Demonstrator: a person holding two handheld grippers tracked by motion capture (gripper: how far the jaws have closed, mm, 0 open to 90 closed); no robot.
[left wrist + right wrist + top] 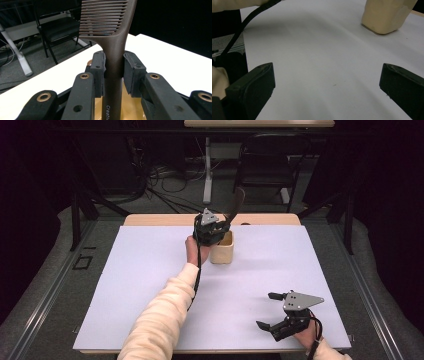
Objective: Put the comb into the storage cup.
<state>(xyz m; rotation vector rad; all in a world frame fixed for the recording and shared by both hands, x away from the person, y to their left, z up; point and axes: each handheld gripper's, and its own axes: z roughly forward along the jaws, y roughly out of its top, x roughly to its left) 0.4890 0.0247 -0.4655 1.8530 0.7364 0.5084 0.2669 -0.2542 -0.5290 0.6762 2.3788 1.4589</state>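
A dark brown comb (113, 42) stands upright, its handle pinched between the pads of my left gripper (113, 68), which is shut on it. In the high view the left gripper (216, 231) hovers over a small tan wooden box (222, 251) near the table's far edge, and the comb (235, 206) rises from it with its teeth at the top. The comb's lower end reaches into the box (132, 110). Near the front right corner my right gripper (264, 310) rests low with its jaws wide apart and nothing between them. From the right gripper view the box (387, 15) sits far off.
A white mat (150, 285) covers the wooden table (150, 220). A black folding chair (270, 165) and a white table leg (207, 170) stand beyond the far edge, among cables on the floor. The left gripper's cable (244, 22) trails along the sleeve.
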